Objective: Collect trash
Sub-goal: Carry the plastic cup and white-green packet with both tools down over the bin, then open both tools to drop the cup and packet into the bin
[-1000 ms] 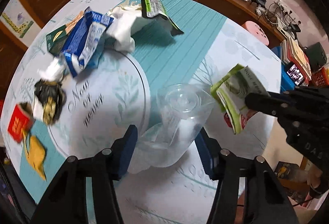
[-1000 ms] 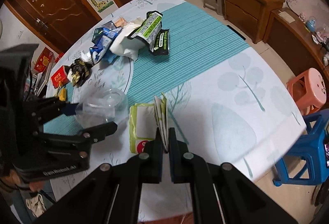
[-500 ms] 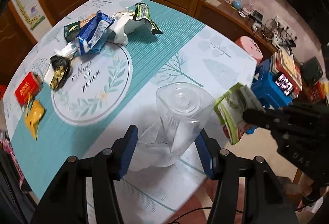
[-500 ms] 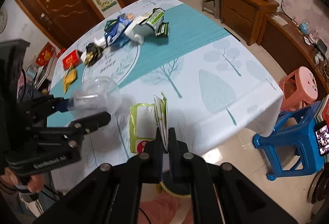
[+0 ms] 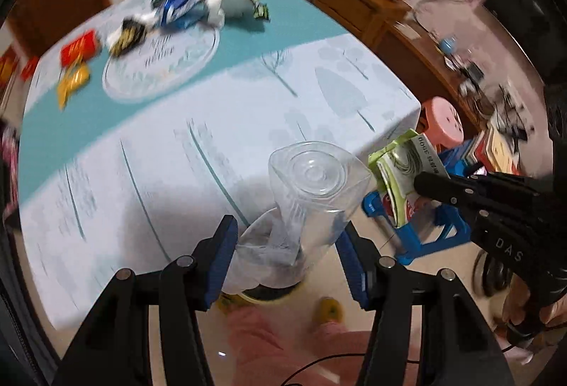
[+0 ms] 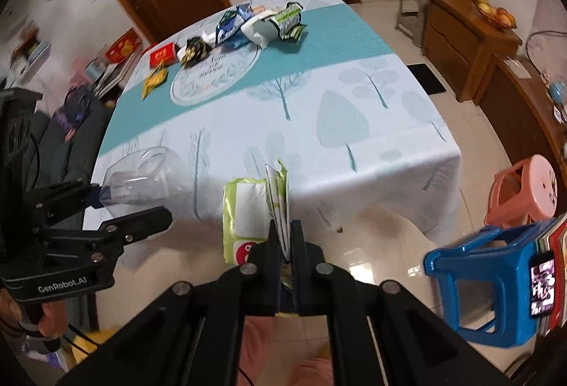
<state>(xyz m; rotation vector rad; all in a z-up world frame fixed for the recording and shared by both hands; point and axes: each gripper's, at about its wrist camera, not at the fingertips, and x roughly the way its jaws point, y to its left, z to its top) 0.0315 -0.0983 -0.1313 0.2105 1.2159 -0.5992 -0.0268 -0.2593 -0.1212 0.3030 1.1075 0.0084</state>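
The left gripper (image 5: 285, 253) has its jaws clamped on a clear crumpled plastic cup (image 5: 308, 194); the right gripper (image 6: 285, 237) pinches a green-and-white snack wrapper (image 6: 255, 208), both held off the near edge of the worktop (image 6: 354, 138). More wrappers (image 6: 262, 24) lie at its far end.

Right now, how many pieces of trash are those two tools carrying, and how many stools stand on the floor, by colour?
Clear plastic container, in the left tool: 1
Green-and-white wrapper, in the right tool: 1
Grey stool: 1
Pink stool: 1
Blue stool: 1
Total: 5
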